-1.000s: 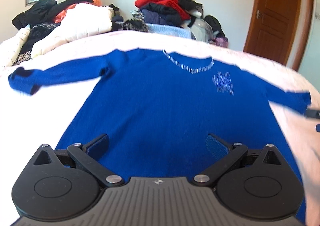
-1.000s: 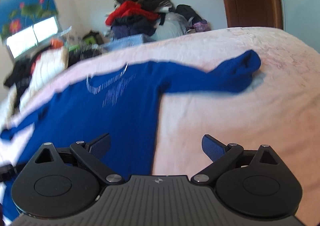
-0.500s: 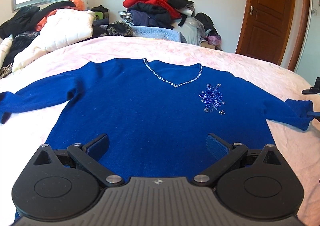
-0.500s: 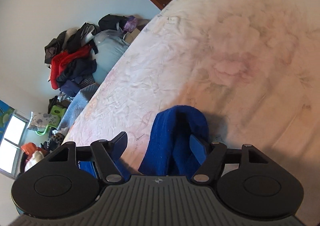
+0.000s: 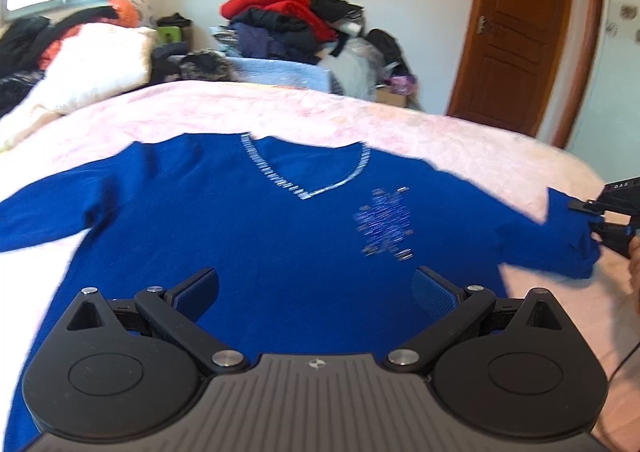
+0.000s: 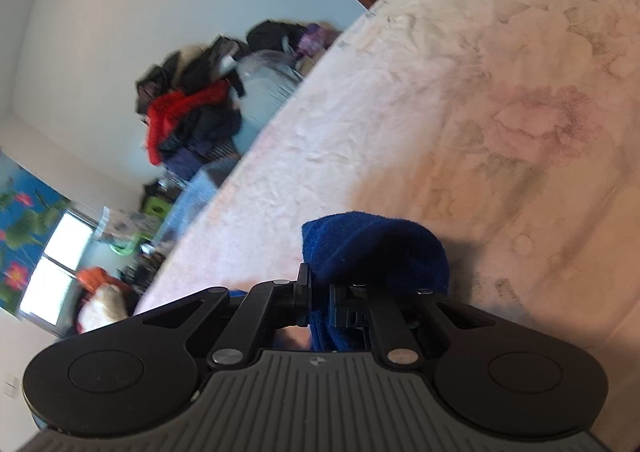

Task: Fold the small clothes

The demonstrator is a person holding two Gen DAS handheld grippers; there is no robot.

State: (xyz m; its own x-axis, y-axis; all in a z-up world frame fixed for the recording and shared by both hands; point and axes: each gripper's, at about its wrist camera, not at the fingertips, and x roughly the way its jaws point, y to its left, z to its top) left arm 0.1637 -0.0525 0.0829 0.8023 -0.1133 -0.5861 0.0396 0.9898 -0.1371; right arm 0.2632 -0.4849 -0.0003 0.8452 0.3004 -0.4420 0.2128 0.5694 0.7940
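A blue V-neck sweater (image 5: pixel 256 236) with a beaded neckline and a beaded flower lies flat, front up, on the pink bedspread (image 5: pixel 320 111), sleeves spread out. My left gripper (image 5: pixel 316 288) is open and empty, hovering over the sweater's lower body. My right gripper (image 6: pixel 320 300) is shut on the cuff of the sweater's right-hand sleeve (image 6: pixel 372 248). That gripper also shows at the right edge of the left wrist view (image 5: pixel 592 219), holding the sleeve end (image 5: pixel 560 244).
A heap of clothes (image 5: pixel 288 23) is piled behind the bed, with a cream quilt and dark garments (image 5: pixel 92 55) at the back left. A brown wooden door (image 5: pixel 520 31) stands at the right. The bed's right edge is near the held sleeve.
My right gripper has closed on the sleeve cuff that lay between its open fingers. My left gripper stayed open and shifted slightly over the sweater body.
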